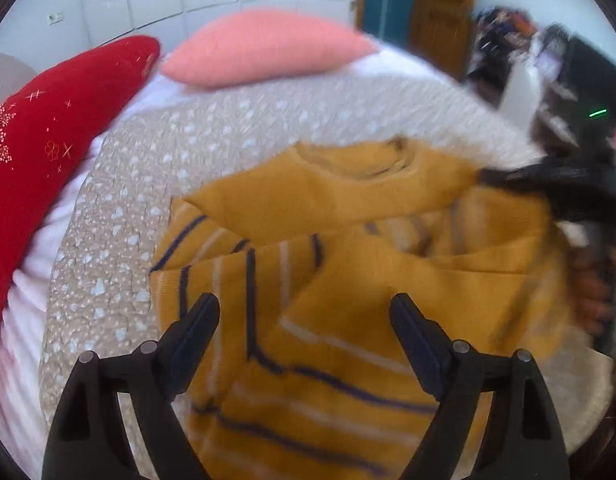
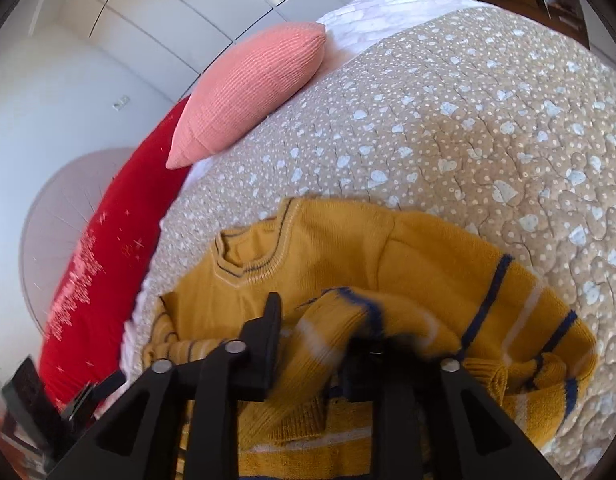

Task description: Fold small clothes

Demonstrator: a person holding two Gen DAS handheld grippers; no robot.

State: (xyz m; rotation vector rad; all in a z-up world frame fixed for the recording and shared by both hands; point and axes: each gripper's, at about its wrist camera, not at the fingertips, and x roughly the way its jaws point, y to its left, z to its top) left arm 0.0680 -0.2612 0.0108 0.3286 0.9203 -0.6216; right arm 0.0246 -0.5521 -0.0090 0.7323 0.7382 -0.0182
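A small yellow sweater [image 1: 347,280] with blue and white stripes lies on a bed [image 2: 467,120] that has a tan quilt with little pale hearts. The job looks partway done: this seems to be the step where the sleeves get folded in over the body. The left gripper [image 1: 304,320] hangs just above the lower part of the sweater, tipped down toward it. Its fingers [image 1: 200,328] are spread wide apart with nothing between them, and the striped cloth shows right under the gap. The right gripper [image 2: 315,320] is low over the sweater too. A striped sleeve [image 2: 367,320] sits bunched between its fingers and drapes over one of them. The fingers look closed in on the sleeve, but the cloth is blurry and hides one finger, so I cannot tell if they really pinch it. In the left view, the right gripper reaches in from the right side, with its dark tips at the sweater's shoulder, ahead of the left fingers. I think the next move is to lay that sleeve flat across the chest and let go, and the left fingers should be ready to take the bottom edge. Far ahead of both grippers, a pink pillow [image 1: 264,48] and a red pillow [image 1: 48,140] rest at the head of the bed.
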